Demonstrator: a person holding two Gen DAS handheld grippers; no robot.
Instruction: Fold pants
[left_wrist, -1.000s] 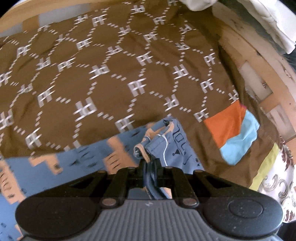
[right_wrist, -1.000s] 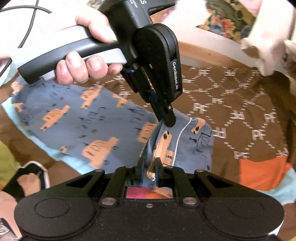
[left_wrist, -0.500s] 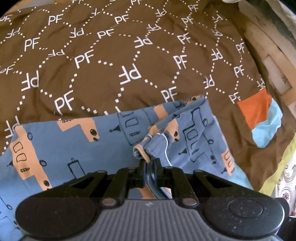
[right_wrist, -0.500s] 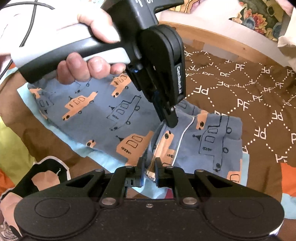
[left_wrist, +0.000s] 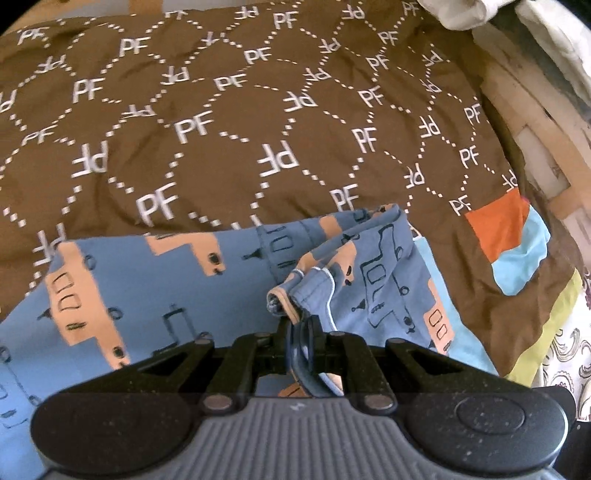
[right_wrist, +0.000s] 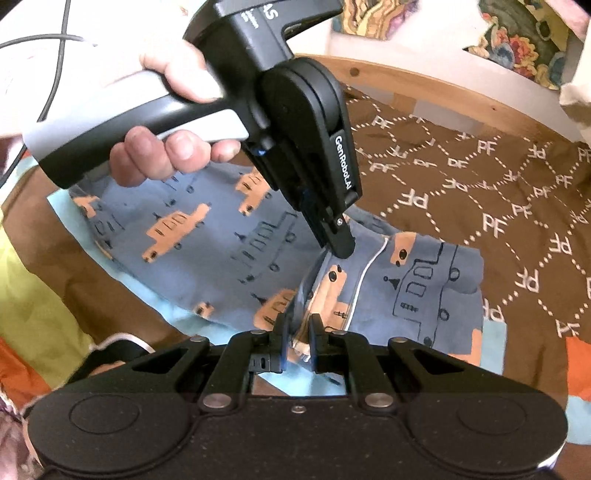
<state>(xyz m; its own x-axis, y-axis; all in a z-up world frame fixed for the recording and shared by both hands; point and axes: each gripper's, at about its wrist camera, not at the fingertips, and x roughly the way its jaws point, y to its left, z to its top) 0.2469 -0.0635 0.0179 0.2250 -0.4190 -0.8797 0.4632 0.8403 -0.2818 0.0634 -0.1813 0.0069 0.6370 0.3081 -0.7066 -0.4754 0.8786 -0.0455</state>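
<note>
Both grippers, left (left_wrist: 300, 325) and right (right_wrist: 297, 325), pinch pants (right_wrist: 417, 284) edge, side by side.

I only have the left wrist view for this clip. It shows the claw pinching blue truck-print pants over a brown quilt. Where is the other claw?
Observer: The right claw is shut on the same blue truck-print cotton pants, at the edge nearest its camera.
Operator: How close are the two grips?
Observer: Close. The left claw pinches the bunched fabric just beyond the right one, with a raised ridge of cloth running between them.
Operator: And the end of the pants that runs out of my frame?
Observer: It lies flat under the hand holding the left tool, on a light blue patch of the brown PF-printed quilt.
</note>
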